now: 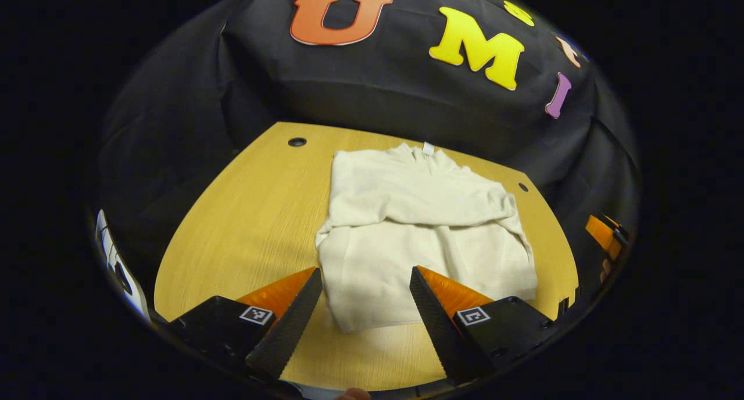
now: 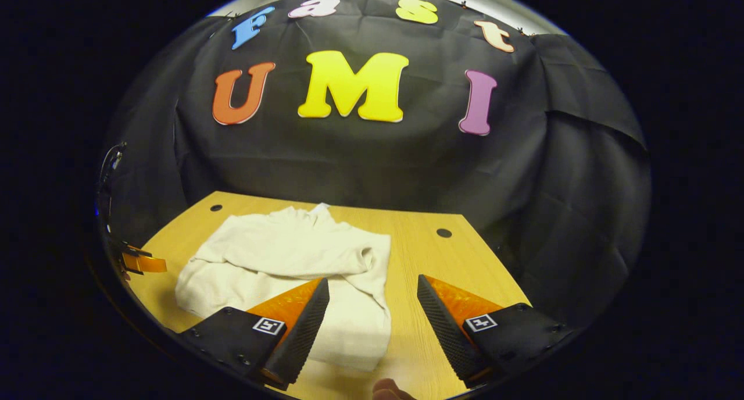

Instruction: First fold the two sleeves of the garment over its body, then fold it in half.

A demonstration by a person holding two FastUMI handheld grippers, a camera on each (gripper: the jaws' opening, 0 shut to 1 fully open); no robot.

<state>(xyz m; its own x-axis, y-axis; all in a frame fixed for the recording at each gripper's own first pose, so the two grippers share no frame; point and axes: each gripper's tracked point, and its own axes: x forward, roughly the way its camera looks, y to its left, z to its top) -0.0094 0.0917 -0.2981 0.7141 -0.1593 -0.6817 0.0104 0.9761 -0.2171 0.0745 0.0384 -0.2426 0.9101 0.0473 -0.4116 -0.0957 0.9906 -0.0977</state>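
A cream garment (image 1: pixel 418 225) lies flat on the wooden table (image 1: pixel 256 214), collar toward the far wall, with both sleeves folded across its body. My left gripper (image 1: pixel 365 278) is open above the garment's near hem, touching nothing. In the right gripper view the same garment (image 2: pixel 290 260) lies to the left, and my right gripper (image 2: pixel 372 289) stands open over its near right corner, holding nothing. The other gripper's orange finger (image 2: pixel 142 264) shows at the far left edge of that view, and an orange finger (image 1: pixel 604 234) shows at the right edge of the left gripper view.
The table has small round holes near its far corners (image 1: pixel 297 142) (image 2: pixel 444 233). Bare wood lies left of the garment in the left gripper view and right of it (image 2: pixel 442 260) in the right gripper view. Black cloth walls close off the back and sides.
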